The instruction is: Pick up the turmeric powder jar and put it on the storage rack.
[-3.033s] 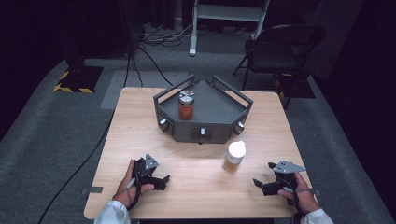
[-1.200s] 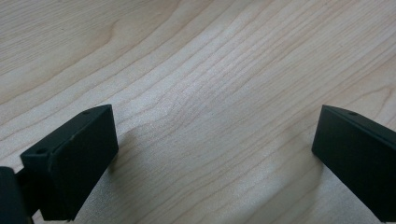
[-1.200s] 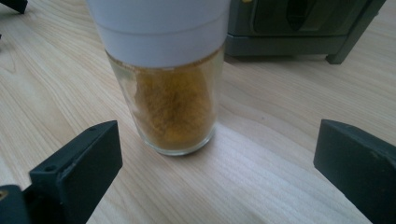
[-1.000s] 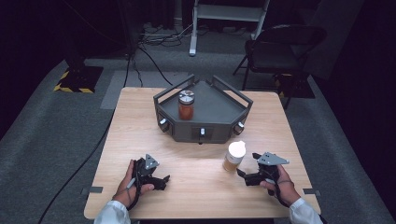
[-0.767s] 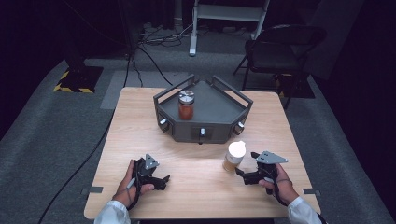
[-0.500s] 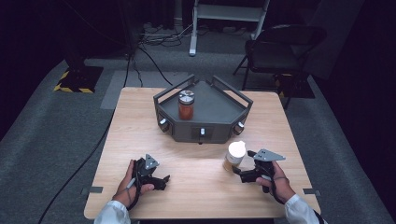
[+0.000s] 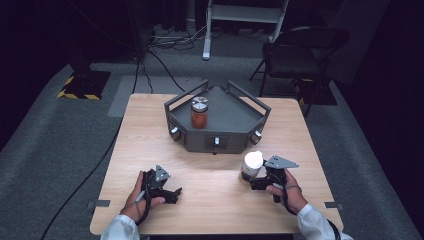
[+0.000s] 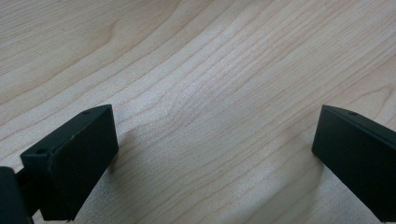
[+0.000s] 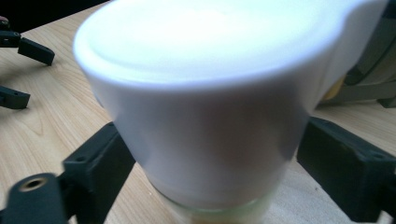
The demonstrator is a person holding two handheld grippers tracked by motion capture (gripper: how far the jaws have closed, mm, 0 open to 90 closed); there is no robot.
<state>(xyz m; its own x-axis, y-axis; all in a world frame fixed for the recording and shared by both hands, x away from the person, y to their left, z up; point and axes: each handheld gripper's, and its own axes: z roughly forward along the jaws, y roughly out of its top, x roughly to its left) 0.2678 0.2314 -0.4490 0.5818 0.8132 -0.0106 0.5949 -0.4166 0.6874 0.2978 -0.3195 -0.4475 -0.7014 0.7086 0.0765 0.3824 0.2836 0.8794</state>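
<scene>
right tool (image 7: 254,182) moved in to white-lidded jar (image 7: 252,165) | jaws just closing, gripping jar | left tool (image 7: 172,194) spread wide, idle

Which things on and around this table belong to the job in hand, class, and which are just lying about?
In the job:
- white-capped jar, between the jaws of the right tool, which have just been closing on it
- right tool

Lying about:
- left tool, open, resting on the table
- grey tray holding an orange-filled jar
- chair behind the table
</scene>
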